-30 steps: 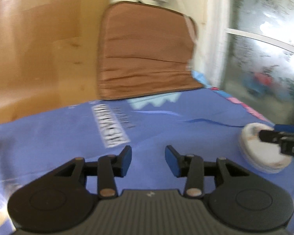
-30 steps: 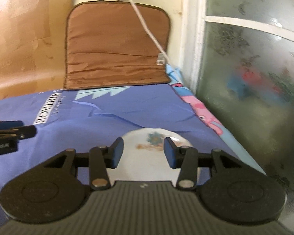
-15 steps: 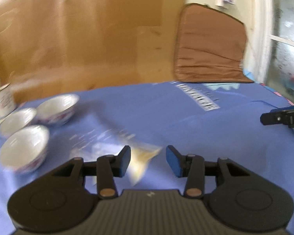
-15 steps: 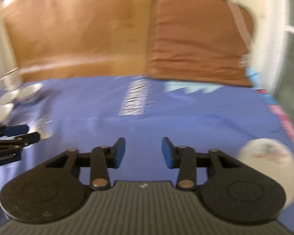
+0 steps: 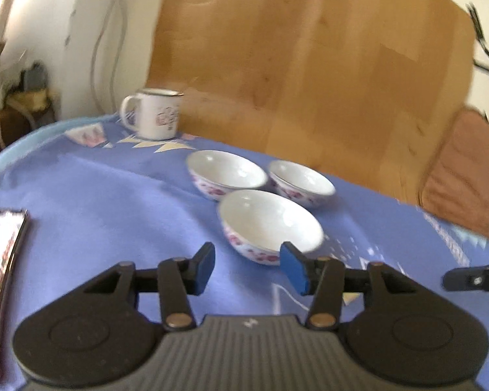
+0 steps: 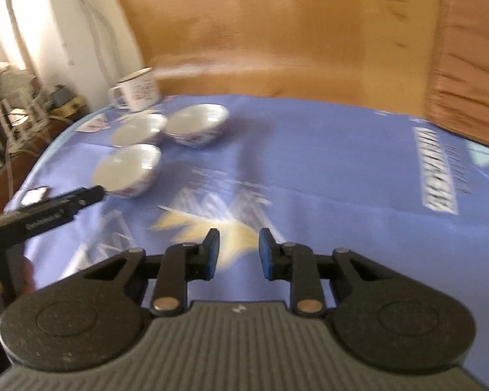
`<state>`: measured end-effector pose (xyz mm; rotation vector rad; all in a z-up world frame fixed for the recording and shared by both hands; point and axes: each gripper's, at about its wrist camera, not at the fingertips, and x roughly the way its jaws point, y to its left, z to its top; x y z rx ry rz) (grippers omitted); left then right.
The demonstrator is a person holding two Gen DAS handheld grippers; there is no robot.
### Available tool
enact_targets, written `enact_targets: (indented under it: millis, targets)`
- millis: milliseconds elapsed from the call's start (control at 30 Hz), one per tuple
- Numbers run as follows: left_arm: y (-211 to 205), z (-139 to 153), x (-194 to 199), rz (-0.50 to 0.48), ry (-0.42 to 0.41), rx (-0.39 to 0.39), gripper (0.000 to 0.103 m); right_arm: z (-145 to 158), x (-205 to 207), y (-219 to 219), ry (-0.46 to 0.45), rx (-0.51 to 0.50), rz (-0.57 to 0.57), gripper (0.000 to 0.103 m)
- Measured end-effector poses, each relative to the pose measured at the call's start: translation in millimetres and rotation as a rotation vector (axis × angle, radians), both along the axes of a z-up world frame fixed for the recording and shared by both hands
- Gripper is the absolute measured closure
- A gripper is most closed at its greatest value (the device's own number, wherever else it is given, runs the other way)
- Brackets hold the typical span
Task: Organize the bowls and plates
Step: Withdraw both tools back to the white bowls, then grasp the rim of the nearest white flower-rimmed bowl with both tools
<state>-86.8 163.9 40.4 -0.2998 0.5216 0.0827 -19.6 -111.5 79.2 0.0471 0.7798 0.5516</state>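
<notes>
**Bowls not yet gathered; both grippers empty**

Progress: Three bowls sit loose on the blue cloth [image 5: 97, 202], grouped close together but none nested, so the stacking is judged still to be done. No plate shows in either view, so the state of the plates cannot be told.

Left gripper [image 5: 247, 265]: jaws opening, nothing between them. The nearest bowl [image 5: 270, 224] lies directly ahead of the fingertips, its near rim just past the right-hand pad; no contact is visible. The two other bowls, one ahead-left [image 5: 226, 172] and one ahead-right [image 5: 301, 181], sit just behind it, almost touching each other. A mug [image 5: 153, 115] stands further ahead and to the left, near the far edge of the cloth.

Right gripper [image 6: 239, 254]: jaws closing on nothing; only bare cloth lies under them. The bowls are well off to its forward left, with the left gripper reaching in between.

Clearance: A wooden board [image 5: 309, 65] rises close behind the bowls, limiting any approach from the far side. The cloth edge curves away left of the left gripper, where a flat printed object [image 5: 3, 260] lies near it. Ahead and right of the right gripper is open cloth, judged enough room for setting a stack down.
</notes>
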Motion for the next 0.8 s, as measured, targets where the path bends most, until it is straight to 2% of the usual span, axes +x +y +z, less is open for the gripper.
enact_targets:
  millis: [133, 300, 467, 567, 667, 700, 733, 800]
  targets:
    - [15, -4, 0, 0.002, -0.012, -0.094, 0.059, 11, 24, 42, 0.028, 0.029, 0.068, 0.073]
    - [26, 7, 0, -0.001, -0.038, -0.129, 0.059, 16, 48, 87, 0.031, 0.019, 0.112, 0.073]
    - [36, 10, 28, 0.012, 0.034, -0.189, 0.062, 5, 72, 113, 0.096, 0.029, 0.105, 0.073]
    - [34, 8, 41, 0.019, 0.064, -0.172, 0.066, -2, 78, 123, 0.114, 0.023, 0.098, 0.074]
    - [33, 1, 51, 0.023, 0.098, -0.166, 0.078, -9, 80, 125, 0.138, 0.026, 0.091, 0.075]
    - [33, -2, 53, 0.019, 0.110, -0.171, 0.086, -11, 80, 125, 0.147, 0.029, 0.089, 0.076]
    - [32, -5, 55, 0.014, 0.118, -0.178, 0.090, -13, 80, 125, 0.156, 0.033, 0.087, 0.082]
    - [30, -9, 54, 0.008, 0.125, -0.186, 0.091, -17, 80, 123, 0.173, 0.039, 0.087, 0.093]
